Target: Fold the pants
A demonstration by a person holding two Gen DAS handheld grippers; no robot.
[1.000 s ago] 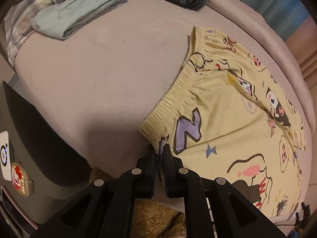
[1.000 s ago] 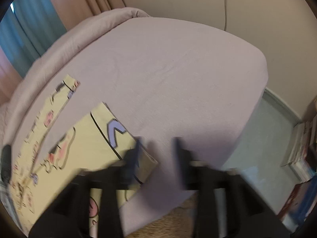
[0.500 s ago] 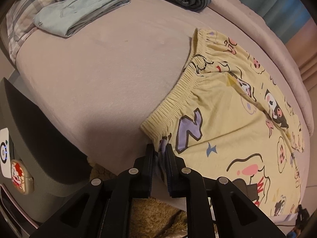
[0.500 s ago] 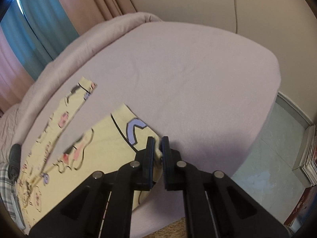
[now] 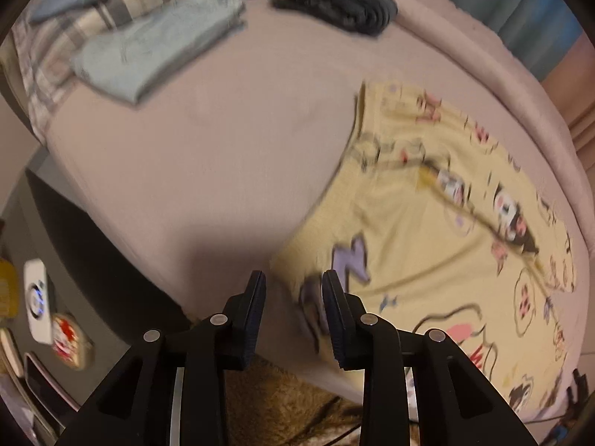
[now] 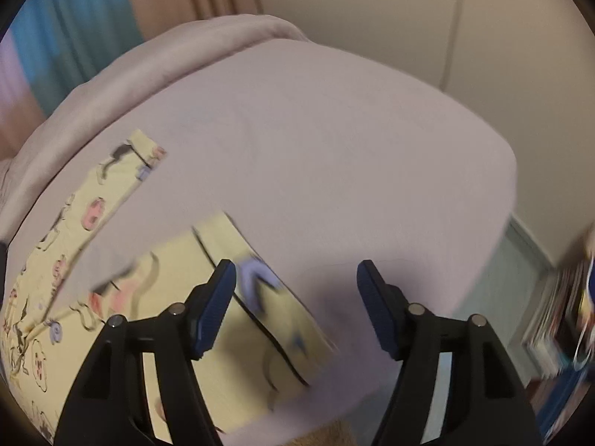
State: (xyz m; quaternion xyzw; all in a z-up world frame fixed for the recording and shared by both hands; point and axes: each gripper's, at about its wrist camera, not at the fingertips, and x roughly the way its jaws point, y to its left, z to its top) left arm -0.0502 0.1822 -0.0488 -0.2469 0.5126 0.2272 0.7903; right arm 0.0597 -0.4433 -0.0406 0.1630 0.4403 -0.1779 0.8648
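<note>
The yellow printed pants [image 5: 427, 223] lie flat along the near edge of the bed [image 5: 223, 148], waistband corner under the left gripper [image 5: 293, 316], leg hem under the right gripper [image 6: 295, 304], both sets of jaws opening and holding nothing.

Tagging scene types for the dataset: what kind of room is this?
Most likely a bedroom. The yellow cartoon-print pants lie on a bed with a pinkish sheet, folded clothes are stacked at its far end, and curtains hang behind it.
</note>
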